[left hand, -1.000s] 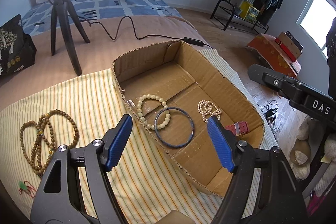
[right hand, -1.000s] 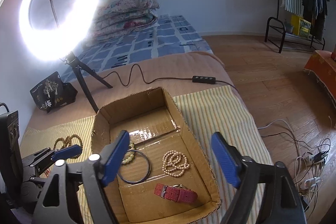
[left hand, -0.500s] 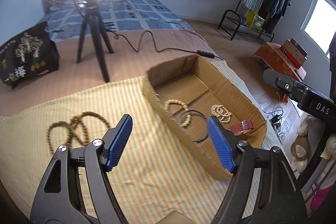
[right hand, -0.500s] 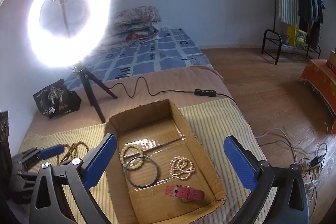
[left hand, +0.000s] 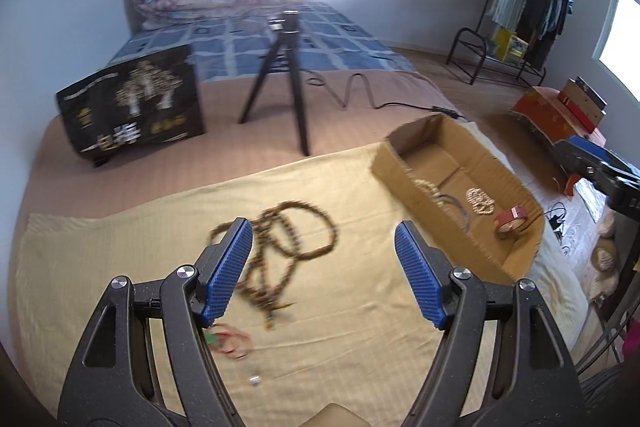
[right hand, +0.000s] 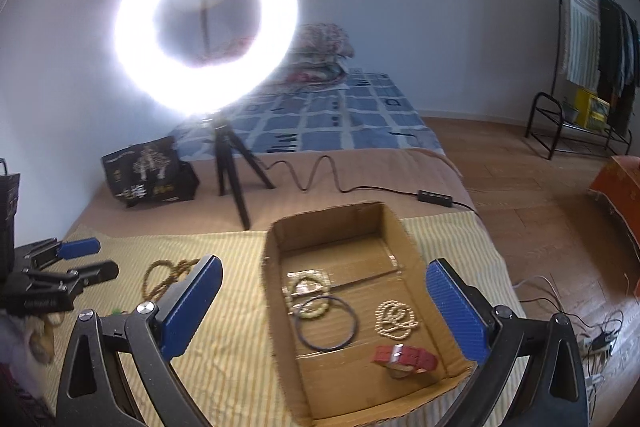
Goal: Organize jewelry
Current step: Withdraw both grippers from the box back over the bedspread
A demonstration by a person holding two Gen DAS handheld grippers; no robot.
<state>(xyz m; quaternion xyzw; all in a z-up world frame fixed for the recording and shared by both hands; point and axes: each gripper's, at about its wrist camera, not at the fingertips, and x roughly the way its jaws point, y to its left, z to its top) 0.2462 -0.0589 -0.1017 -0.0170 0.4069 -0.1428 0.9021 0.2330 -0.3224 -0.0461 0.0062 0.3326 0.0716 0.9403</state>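
A brown wooden bead necklace (left hand: 280, 247) lies coiled on the yellow striped cloth (left hand: 340, 307), and it also shows in the right wrist view (right hand: 164, 277). My left gripper (left hand: 324, 269) is open and empty, hovering just above and in front of it. A small red and green cord piece (left hand: 228, 341) lies near the left finger. The cardboard box (right hand: 280, 307) holds a cream bead bracelet (right hand: 306, 291), a dark bangle (right hand: 326, 323), a pearl bracelet (right hand: 396, 319) and a red watch (right hand: 404, 357). My right gripper (right hand: 324, 311) is open and empty above the box.
A lit ring light on a black tripod (left hand: 288, 75) stands behind the cloth, with its cable (right hand: 320, 175) trailing right. A black printed bag (left hand: 132, 103) leans at the back left. The bed edge drops to a wooden floor on the right.
My left gripper has swung left from over the box to over the wooden bead necklace. My right gripper has lifted and drawn back a little and opened wider over the box.
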